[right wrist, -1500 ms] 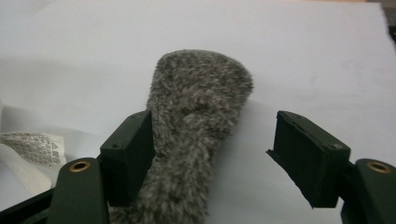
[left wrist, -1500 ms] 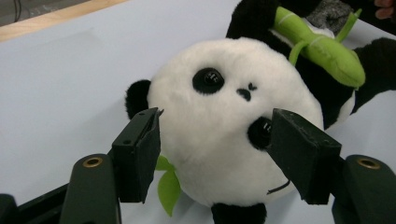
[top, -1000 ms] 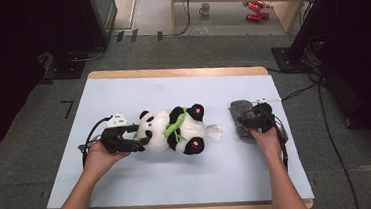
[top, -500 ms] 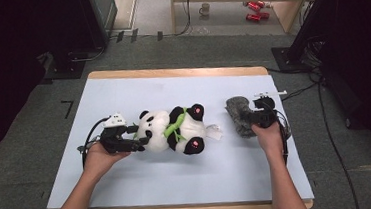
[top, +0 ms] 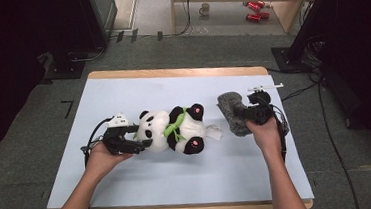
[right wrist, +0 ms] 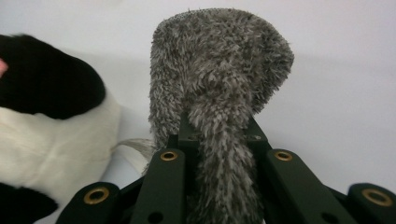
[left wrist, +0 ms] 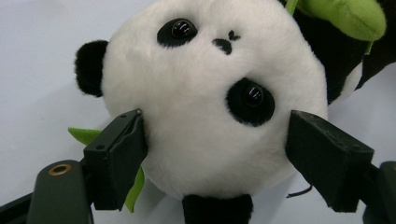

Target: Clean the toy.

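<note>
Panda plush (top: pixel 173 130) lies on its side in the middle of a pale blue table (top: pixel 122 94) with a wooden edge, grey carpet around it and dark equipment at both sides of the room. At the toy's head end the left gripper (top: pixel 144 144) has its fingers (left wrist: pixel 116 158) standing wide on either side of the round white head; they have just been opening, the left one against the fur, the right one just clear of it. Near the panda's feet the right gripper (top: pixel 239 116) has its fingers (right wrist: pixel 173 182) clamped on a grey fuzzy cloth (top: pixel 230 112). The right gripper view shows the cloth bunched and pinched between them, a fold the high view leaves unclear.
</note>
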Demonstrator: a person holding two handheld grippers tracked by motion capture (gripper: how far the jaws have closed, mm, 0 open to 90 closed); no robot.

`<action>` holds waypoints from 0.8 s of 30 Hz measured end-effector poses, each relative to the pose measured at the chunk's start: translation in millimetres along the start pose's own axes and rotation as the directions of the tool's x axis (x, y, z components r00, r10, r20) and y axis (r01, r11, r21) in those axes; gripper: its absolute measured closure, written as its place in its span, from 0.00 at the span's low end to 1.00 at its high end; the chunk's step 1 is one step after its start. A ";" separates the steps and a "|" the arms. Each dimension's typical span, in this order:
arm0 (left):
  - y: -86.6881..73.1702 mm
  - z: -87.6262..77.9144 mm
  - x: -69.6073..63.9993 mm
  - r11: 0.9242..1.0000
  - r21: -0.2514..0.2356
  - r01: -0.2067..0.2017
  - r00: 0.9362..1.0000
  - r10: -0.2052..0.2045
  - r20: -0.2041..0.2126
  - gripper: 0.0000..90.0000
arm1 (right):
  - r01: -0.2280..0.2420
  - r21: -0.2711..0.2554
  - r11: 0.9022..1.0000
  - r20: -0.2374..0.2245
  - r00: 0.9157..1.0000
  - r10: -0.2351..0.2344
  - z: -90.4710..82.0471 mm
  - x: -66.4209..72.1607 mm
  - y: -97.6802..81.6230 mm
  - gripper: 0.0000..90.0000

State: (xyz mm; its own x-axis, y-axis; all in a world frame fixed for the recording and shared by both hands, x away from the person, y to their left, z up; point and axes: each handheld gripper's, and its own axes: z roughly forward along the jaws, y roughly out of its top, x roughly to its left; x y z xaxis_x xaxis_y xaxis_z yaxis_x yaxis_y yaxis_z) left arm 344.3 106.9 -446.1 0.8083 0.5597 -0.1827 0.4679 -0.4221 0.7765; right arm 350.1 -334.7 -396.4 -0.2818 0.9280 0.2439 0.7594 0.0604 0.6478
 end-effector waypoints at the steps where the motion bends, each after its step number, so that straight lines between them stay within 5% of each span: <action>1: -0.9 0.8 0.8 1.000 -0.008 0.002 1.000 -0.002 0.006 0.22 | 0.002 0.000 1.000 -0.006 1.000 -0.002 -2.0 1.9 2.1 0.85; 5: -7.1 5.5 3.8 0.998 -0.059 -0.007 1.000 0.008 0.021 0.19 | 0.035 -0.001 0.999 -0.020 0.999 -0.035 -9.8 12.3 14.5 0.85; 14: -7.4 8.1 5.8 0.999 -0.043 0.022 0.999 -0.020 0.034 0.18 | 0.088 -0.019 0.996 -0.054 0.995 -0.089 -17.4 39.7 38.9 0.85; 24: -6.2 8.5 1.2 0.999 -0.037 0.007 1.000 -0.007 0.009 0.25 | 0.128 -0.050 0.991 -0.110 0.985 -0.133 -7.0 65.4 57.3 0.85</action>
State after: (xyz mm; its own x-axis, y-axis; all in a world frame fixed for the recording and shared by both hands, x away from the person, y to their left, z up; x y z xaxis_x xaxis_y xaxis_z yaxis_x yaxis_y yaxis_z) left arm 345.4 104.1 -456.2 0.8083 0.5562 -0.1932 0.4600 -0.3917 0.7968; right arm 371.1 -273.1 -338.3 -0.4428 0.8656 0.2335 0.6867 0.1600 0.7091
